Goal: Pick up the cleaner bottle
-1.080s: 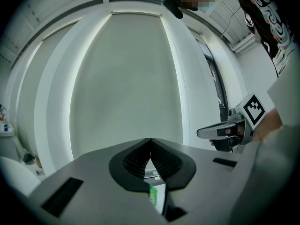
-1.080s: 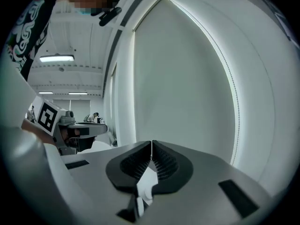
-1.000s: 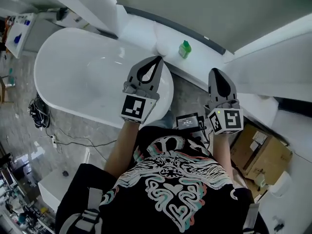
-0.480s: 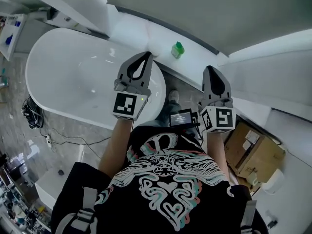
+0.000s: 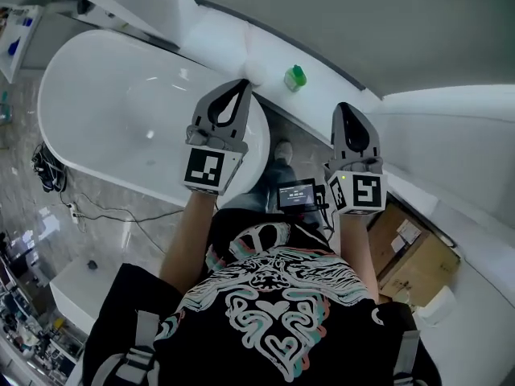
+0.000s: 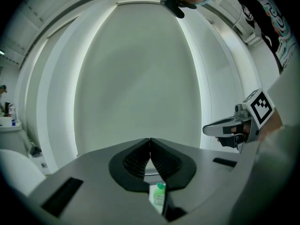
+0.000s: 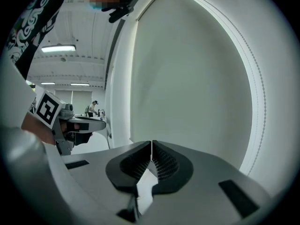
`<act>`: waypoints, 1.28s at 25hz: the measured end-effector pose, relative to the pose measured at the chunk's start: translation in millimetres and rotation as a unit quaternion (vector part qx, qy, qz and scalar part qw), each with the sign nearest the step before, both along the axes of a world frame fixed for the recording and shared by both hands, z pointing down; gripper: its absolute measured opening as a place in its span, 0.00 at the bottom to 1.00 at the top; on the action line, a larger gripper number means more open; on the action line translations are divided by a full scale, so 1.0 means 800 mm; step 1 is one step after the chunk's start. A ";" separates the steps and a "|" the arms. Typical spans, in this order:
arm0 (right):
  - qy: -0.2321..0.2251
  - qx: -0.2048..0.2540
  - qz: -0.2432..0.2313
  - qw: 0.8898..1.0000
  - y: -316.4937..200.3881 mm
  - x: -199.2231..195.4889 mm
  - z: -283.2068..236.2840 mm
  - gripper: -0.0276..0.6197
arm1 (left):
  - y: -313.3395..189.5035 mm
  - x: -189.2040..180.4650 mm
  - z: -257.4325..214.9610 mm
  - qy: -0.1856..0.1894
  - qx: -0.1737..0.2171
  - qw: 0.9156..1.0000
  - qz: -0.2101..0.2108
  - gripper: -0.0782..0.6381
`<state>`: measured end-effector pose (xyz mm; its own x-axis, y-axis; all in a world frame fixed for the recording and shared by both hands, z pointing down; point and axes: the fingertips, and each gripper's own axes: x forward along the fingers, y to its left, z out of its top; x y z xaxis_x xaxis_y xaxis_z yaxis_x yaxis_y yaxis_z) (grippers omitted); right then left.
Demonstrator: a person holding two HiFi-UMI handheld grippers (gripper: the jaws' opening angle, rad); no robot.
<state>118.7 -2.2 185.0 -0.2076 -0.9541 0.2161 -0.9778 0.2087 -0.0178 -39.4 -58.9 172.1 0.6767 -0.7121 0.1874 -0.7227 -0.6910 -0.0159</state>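
The cleaner bottle (image 5: 295, 77) is small and green with a green cap; it stands upright on the white ledge (image 5: 322, 95) behind the bathtub. In the left gripper view the bottle (image 6: 158, 197) shows low down, through the gap under the jaws. My left gripper (image 5: 240, 87) hovers over the tub's end, left of the bottle and apart from it, jaws shut and empty. My right gripper (image 5: 344, 107) is to the bottle's right and nearer me, also shut on nothing. Each gripper appears in the other's view: the right gripper (image 6: 234, 125) and the left gripper (image 7: 70, 123).
A white oval bathtub (image 5: 121, 111) fills the left. A cardboard box (image 5: 418, 256) lies on the floor at the lower right, and cables (image 5: 48, 175) trail beside the tub. A small screen (image 5: 296, 194) hangs at my chest. A pale wall rises behind the ledge.
Both grippers have moved a little forward and lower toward the ledge. The head view has shifted slightly. The bottle has stayed put, and both grippers stayed shut.
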 end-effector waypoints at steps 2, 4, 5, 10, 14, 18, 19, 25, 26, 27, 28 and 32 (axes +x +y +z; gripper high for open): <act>0.002 -0.005 -0.003 1.000 -0.002 0.002 0.009 0.09 | -0.001 0.000 0.009 0.002 -0.005 1.000 -0.006 0.13; 0.006 -0.011 -0.005 1.000 -0.010 -0.001 0.017 0.09 | -0.010 -0.008 0.017 0.012 -0.001 1.000 -0.024 0.13; 0.006 -0.013 -0.005 1.000 -0.015 -0.003 0.021 0.09 | -0.015 -0.013 0.023 0.013 0.000 0.999 -0.033 0.13; 0.017 -0.029 -0.018 0.999 -0.026 -0.002 0.053 0.09 | -0.014 -0.010 0.083 -0.032 -0.052 0.998 -0.024 0.13; 0.022 -0.045 -0.025 0.998 -0.031 0.001 0.086 0.09 | -0.018 -0.003 0.119 -0.040 -0.070 0.996 -0.025 0.13; 0.028 -0.060 -0.031 0.997 -0.031 0.003 0.125 0.09 | -0.015 0.002 0.159 -0.044 -0.083 0.995 -0.017 0.13; 0.029 -0.062 -0.033 0.997 -0.032 0.002 0.135 0.09 | -0.015 0.002 0.169 -0.047 -0.086 0.995 -0.014 0.13; 0.032 -0.068 -0.025 0.997 -0.026 0.003 0.177 0.09 | -0.009 0.001 0.203 -0.025 -0.075 0.997 -0.015 0.13; 0.033 -0.068 -0.025 0.997 -0.025 0.003 0.183 0.09 | -0.008 0.003 0.206 -0.017 -0.069 0.997 -0.016 0.13; 0.033 -0.067 -0.025 0.997 -0.024 0.003 0.189 0.09 | -0.006 0.005 0.212 -0.017 -0.066 0.998 -0.014 0.13; 0.033 -0.066 -0.024 0.997 -0.024 0.003 0.194 0.09 | -0.004 0.006 0.219 -0.021 -0.065 0.998 -0.010 0.13; 0.038 -0.067 -0.026 0.997 -0.029 0.005 0.219 0.09 | 0.000 0.011 0.245 -0.040 -0.069 0.997 0.006 0.13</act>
<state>122.3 -25.4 360.4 -0.2340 -0.9039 0.3580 -0.9654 0.2595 0.0242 -30.5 -58.5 368.5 0.6641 -0.6677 0.3364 -0.7143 -0.6995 0.0220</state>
